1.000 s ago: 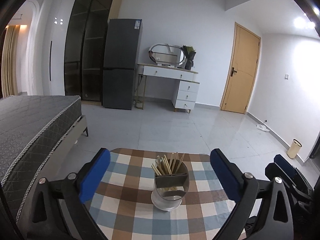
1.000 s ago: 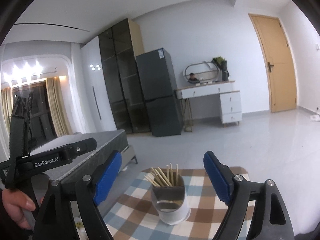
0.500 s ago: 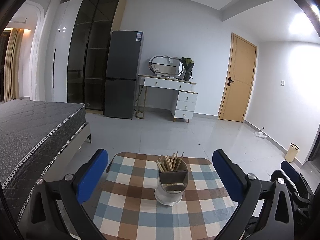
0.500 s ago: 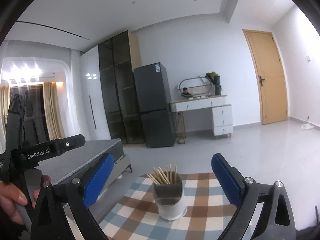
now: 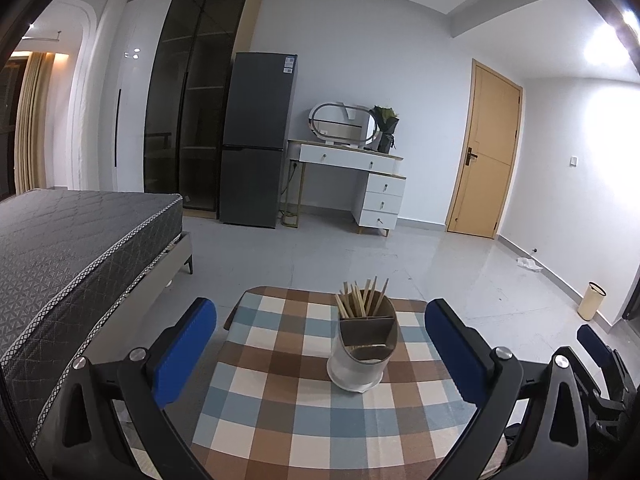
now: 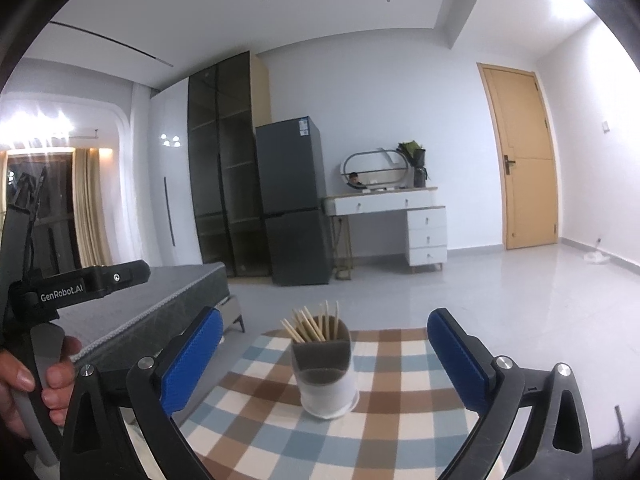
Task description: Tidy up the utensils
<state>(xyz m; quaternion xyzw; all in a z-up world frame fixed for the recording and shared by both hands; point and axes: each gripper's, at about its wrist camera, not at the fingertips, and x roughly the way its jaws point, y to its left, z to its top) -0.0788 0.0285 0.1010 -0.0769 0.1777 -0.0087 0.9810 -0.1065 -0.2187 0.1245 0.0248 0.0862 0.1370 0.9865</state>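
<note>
Chopsticks (image 5: 362,300) are standing bunched in the far compartment of a divided utensil holder (image 5: 363,354), their tips leaning outward above its rim. The utensil holder is sitting upright on the checked cloth of the surface (image 5: 280,400), apart from both tools. The left tool (image 5: 320,344) is hovering on the near side of the utensil holder with its jaws standing wide and nothing between the blue pads (image 5: 454,350). The right tool (image 6: 325,360) is hovering on the near side of the utensil holder as well; its jaws have just been opening and are now standing wide, with no pad touching the holder. A hand (image 6: 28,384) is gripping the left tool's handle, seen to the left of the utensil holder in the right wrist view. A bed (image 5: 68,240) is standing to the left of the utensil holder, beyond the surface's edge.
</note>
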